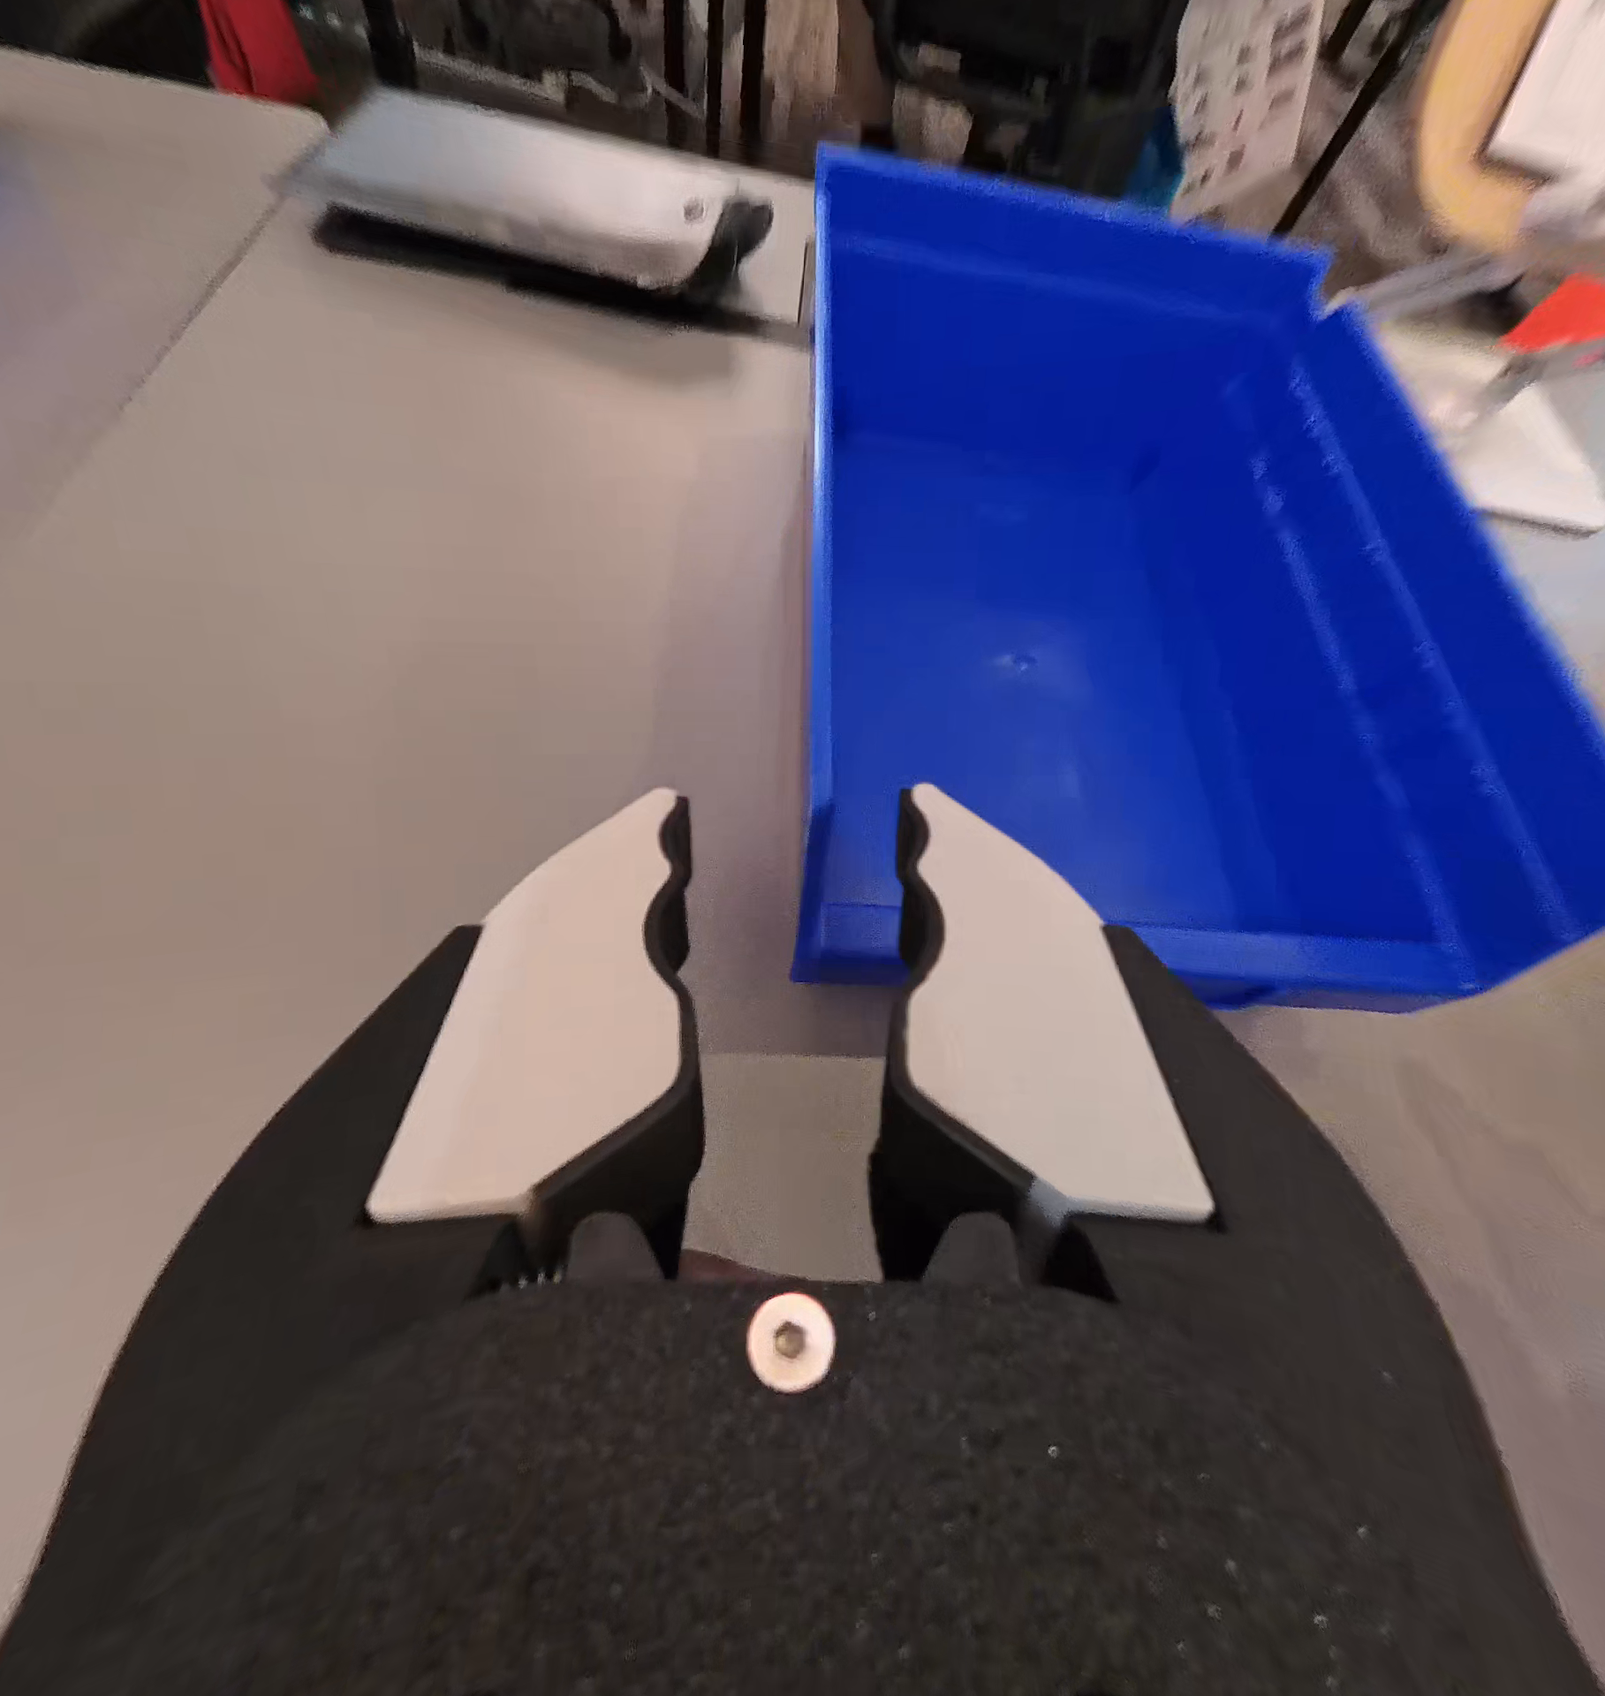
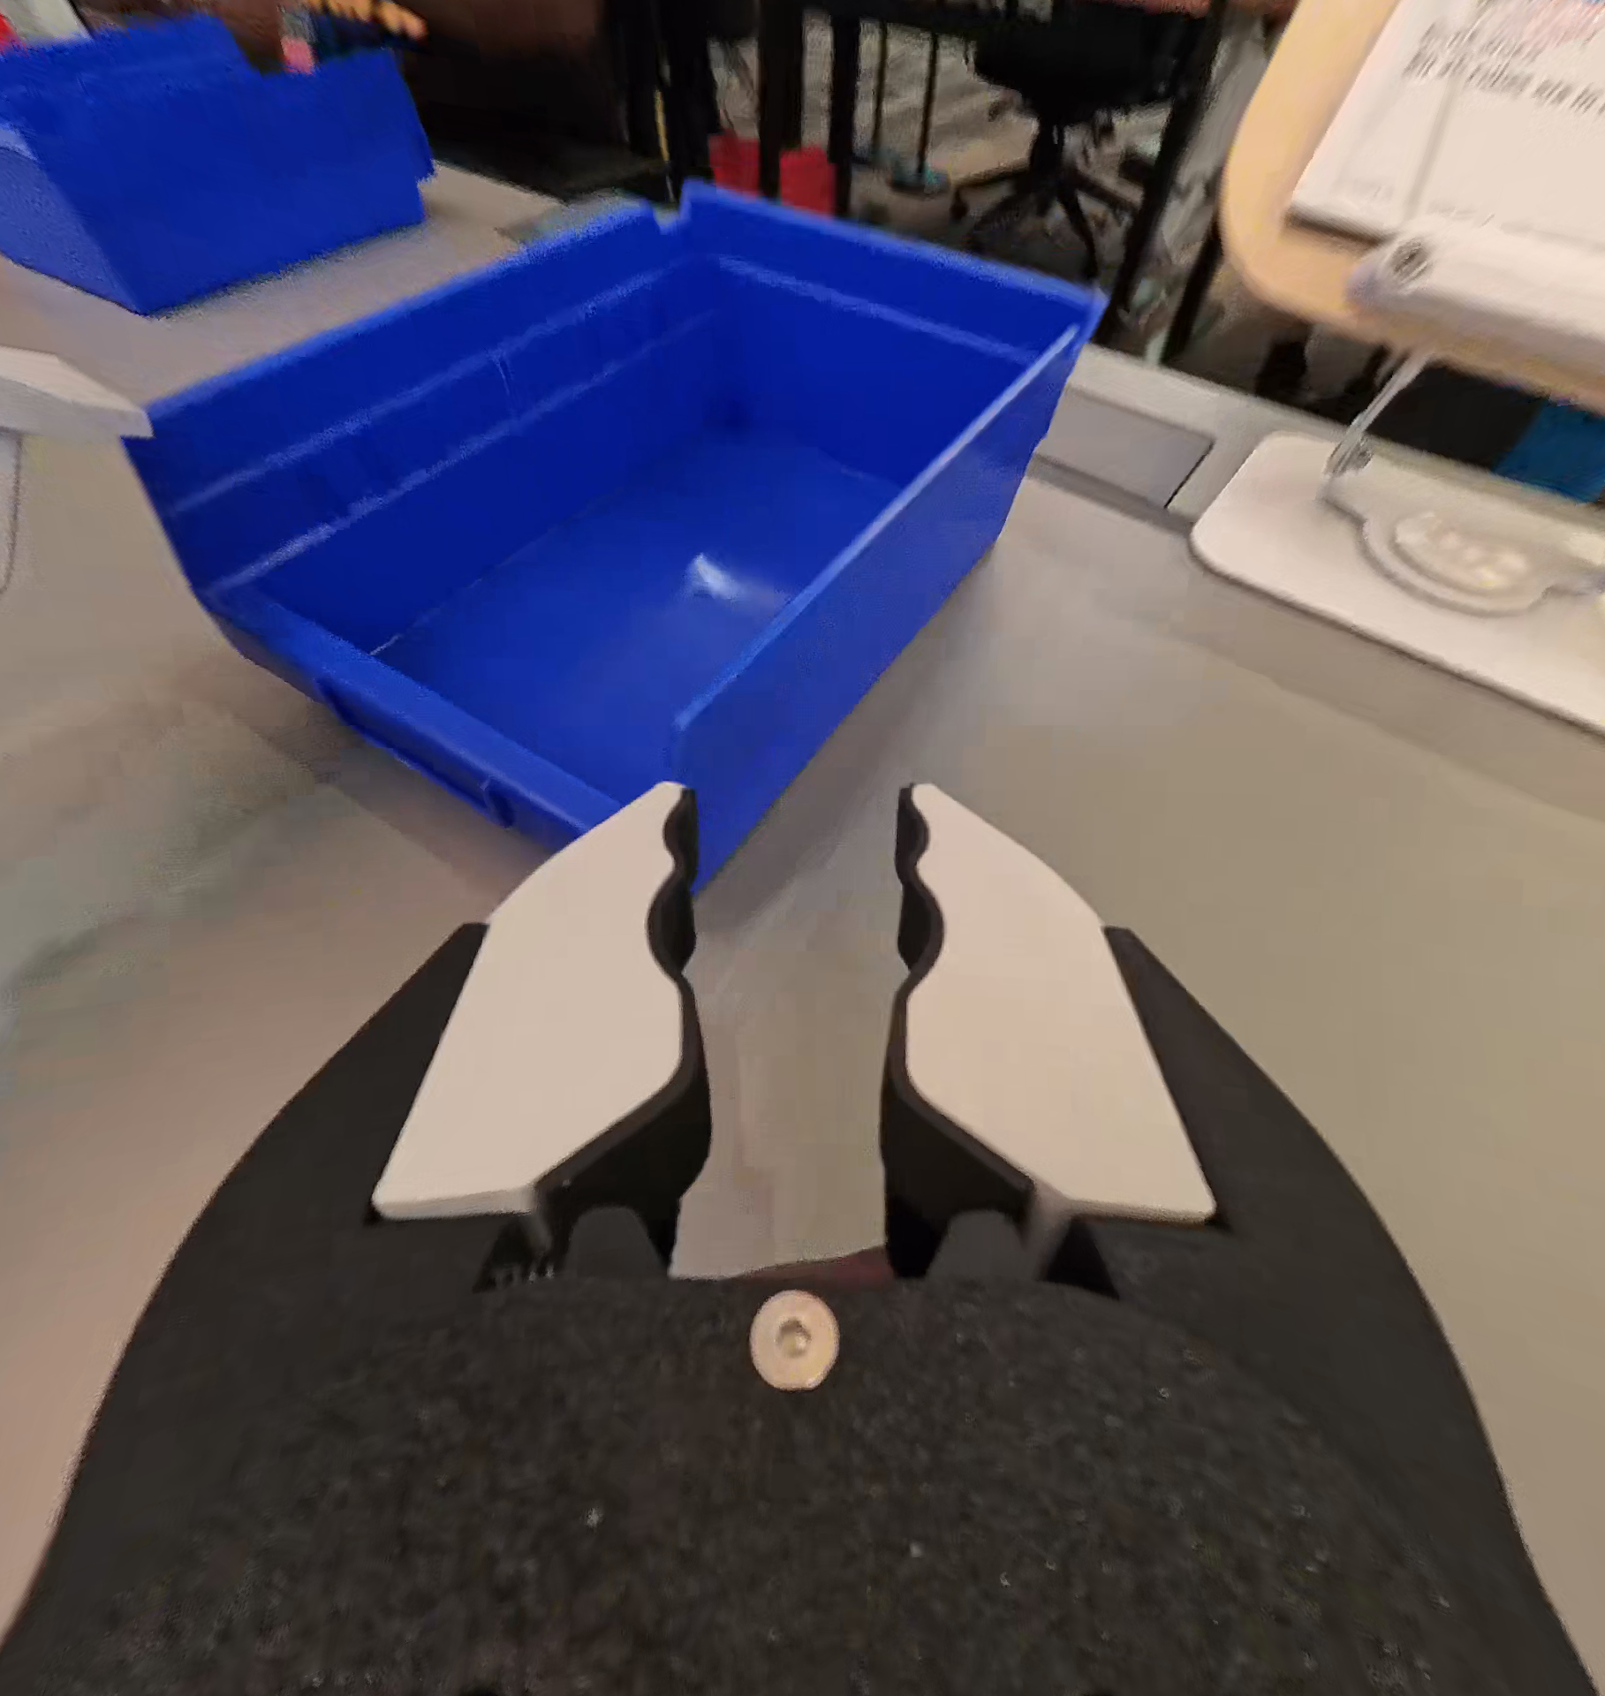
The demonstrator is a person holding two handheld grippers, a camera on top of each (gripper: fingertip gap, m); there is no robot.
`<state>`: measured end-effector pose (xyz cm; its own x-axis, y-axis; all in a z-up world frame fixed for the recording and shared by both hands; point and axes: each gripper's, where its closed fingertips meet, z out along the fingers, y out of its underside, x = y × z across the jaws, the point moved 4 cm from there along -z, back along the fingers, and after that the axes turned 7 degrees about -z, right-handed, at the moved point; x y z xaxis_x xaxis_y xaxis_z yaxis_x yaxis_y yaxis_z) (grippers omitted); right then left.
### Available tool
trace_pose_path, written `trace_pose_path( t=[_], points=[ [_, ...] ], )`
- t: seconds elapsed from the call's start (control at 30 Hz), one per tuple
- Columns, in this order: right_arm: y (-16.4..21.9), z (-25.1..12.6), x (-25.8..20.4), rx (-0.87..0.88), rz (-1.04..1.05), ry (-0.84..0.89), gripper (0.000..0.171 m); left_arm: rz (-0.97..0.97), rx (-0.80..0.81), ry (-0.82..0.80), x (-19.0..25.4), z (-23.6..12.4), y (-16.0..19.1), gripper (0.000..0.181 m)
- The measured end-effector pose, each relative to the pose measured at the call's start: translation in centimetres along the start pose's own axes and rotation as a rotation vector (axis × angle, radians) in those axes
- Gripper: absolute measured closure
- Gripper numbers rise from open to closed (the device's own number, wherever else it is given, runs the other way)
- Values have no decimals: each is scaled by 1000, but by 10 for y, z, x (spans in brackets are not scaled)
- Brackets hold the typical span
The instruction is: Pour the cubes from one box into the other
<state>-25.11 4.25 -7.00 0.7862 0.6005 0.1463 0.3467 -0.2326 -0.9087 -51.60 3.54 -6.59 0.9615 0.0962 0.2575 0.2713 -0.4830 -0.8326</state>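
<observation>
An empty blue box stands on the grey table, to the right in the left wrist view. My left gripper is open and empty at its near left corner, the right finger in front of the low front wall. In the right wrist view the same box lies ahead to the left. My right gripper is open and empty at its near right corner. A second blue box stands far back left, its inside hidden. No cubes show.
A grey finger of the other gripper shows at the left edge. A white and black device lies at the back of the table. A stand with a white base and a tilted board is at the right.
</observation>
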Motion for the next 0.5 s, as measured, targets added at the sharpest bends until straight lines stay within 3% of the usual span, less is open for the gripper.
trace_pose_path(
  t=[0.13,0.2,0.37,0.5],
  points=[
    [-2,-55,66,76,63,-29,120,-22,33,106,30,-33,-3,119],
    [13,-84,111,80,117,7,118,-14,33,155,49,-46,8,119],
    [104,-179,229,-29,106,322,116,9,68,196,82,-60,54,122],
    [167,-248,272,-49,162,471,117,98,94,152,90,-54,82,125]
  ],
)
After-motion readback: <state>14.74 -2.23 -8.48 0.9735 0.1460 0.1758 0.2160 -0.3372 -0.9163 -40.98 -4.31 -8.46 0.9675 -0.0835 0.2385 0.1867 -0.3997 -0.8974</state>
